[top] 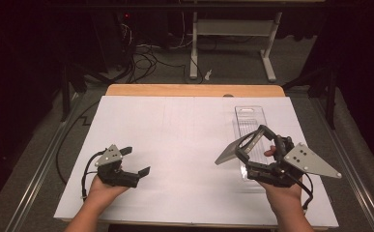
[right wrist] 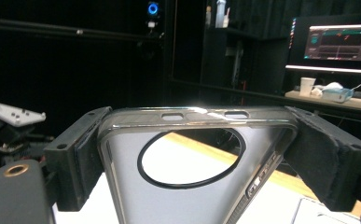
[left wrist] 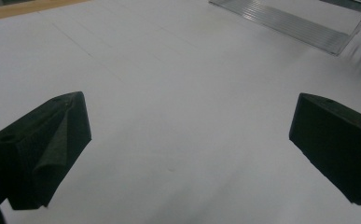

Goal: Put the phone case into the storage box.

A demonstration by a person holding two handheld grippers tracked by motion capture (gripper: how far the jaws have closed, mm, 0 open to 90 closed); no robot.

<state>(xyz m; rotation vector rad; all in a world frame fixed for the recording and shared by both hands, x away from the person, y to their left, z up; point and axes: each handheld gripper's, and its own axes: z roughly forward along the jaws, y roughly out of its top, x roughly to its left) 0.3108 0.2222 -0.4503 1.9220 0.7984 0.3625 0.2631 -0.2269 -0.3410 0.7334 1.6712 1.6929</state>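
1. Your table (top: 175,130) is the largest thing here: a white sheet covers most of it, and a strip of bare wood shows along the far edge.
2. A clear plastic packaging tray (top: 246,123) lies flat on the right side of the table, reaching away from your right hand; the left gripper view shows its ribbed end (left wrist: 290,23) at the top.
3. Your right claw (top: 252,145) is clamped on a translucent grey phone case (top: 233,150) and holds it lifted and tilted above the near end of the tray. In the right gripper view the case (right wrist: 192,186) sits between the two jaws, pinched at its side edges, its round cutout ringed in black.
4. Your left claw (top: 136,162) rests low over the left part of the table with its jaws spread wide and nothing between them, well apart from the case.
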